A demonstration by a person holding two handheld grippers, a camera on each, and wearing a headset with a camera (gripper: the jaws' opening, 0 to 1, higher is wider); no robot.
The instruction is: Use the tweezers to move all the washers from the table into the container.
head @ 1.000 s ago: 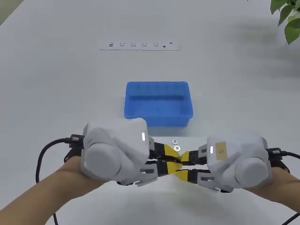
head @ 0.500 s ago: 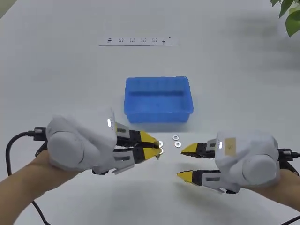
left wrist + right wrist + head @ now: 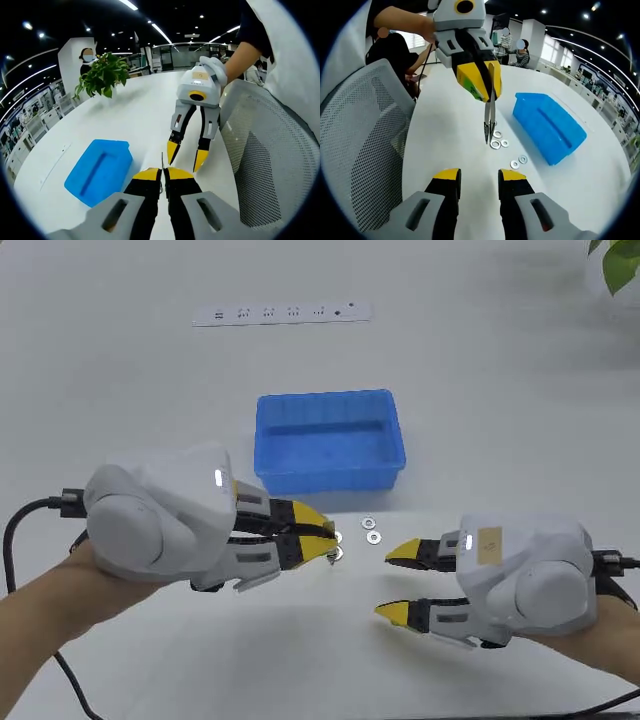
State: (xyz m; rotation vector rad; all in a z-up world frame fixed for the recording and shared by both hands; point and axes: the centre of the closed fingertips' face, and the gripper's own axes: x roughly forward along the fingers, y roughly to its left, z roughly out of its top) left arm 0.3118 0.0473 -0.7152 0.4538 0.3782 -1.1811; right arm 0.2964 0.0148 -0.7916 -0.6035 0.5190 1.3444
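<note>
Left claw (image 3: 325, 540) is pinched narrow on tweezers (image 3: 488, 117), whose tips point down at three washers (image 3: 493, 145) on the white table (image 3: 150, 390). Right claw (image 3: 385, 583) is spread wide, holding nothing. Two more washers lie nearby, just before the blue container (image 3: 330, 478).

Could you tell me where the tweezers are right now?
In the right gripper view, the tweezers hang from the shut left gripper, tips at the washers, left of the blue container.

metal tweezers (image 3: 487, 122) and washers (image 3: 374, 537), plastic container (image 3: 330, 480), matt table (image 3: 500, 390)
</note>
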